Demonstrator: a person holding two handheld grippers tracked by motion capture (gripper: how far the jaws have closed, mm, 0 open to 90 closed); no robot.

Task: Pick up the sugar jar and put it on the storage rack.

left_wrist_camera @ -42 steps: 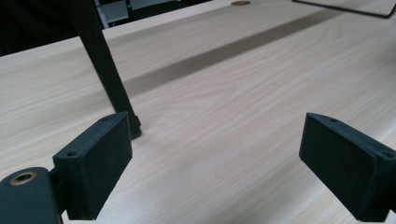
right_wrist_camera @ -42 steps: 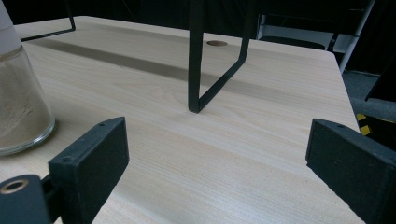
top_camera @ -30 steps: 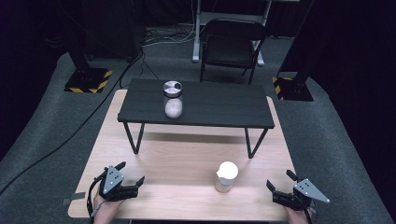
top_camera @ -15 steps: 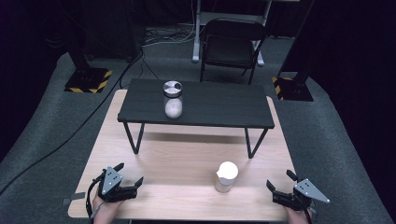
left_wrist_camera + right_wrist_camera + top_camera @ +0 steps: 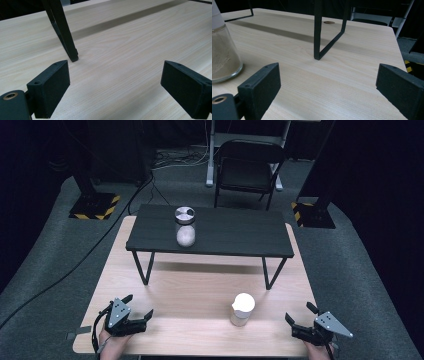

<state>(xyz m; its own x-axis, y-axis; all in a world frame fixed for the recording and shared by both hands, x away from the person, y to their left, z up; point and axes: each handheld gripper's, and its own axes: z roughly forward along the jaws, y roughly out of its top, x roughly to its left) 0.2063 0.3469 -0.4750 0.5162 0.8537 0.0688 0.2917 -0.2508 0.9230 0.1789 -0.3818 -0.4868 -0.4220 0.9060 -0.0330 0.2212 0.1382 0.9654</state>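
- Glass jar (image 5: 242,310) with a white lid stands upright on the wooden tabletop (image 5: 200,290), near the front edge and right of the middle; in the right gripper view its pale, powdery filling shows at the left edge (image 5: 223,57).
- Right tongs (image 5: 301,319) rest at the tabletop's front right corner, jaws spread wide with nothing between them, apart from the jar.
- Left tongs (image 5: 139,306) rest at the front left corner, jaws likewise wide and empty, well apart from the jar.
- A low black table (image 5: 225,232) stands across the tabletop farther back; on it stands a second jar (image 5: 185,226) with a metal lid.
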